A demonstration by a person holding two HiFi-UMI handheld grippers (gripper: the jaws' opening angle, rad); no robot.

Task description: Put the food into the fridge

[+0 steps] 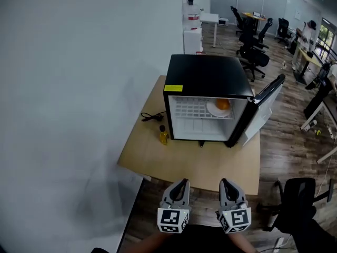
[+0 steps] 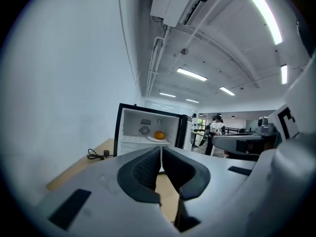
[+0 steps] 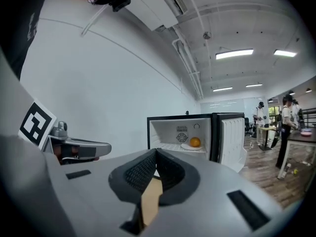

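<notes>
A black mini fridge [image 1: 209,78] stands on a wooden table [image 1: 152,157], its door [image 1: 266,100] swung open to the right. On its upper wire shelf an orange [image 1: 222,104] lies on a white plate [image 1: 215,109]. The orange [image 2: 159,135] also shows in the left gripper view, and the orange [image 3: 195,142] in the right gripper view. My left gripper [image 1: 182,183] and right gripper [image 1: 225,183] hang side by side before the table's near edge, well short of the fridge. The left gripper [image 2: 161,148] is shut and empty, and so is the right gripper [image 3: 156,152].
A small yellow bottle [image 1: 164,136] and a black cable with a plug [image 1: 152,116] lie left of the fridge. A white wall runs along the left. A black office chair [image 1: 297,194] stands at my right, with more chairs, desks and people [image 3: 286,117] further back.
</notes>
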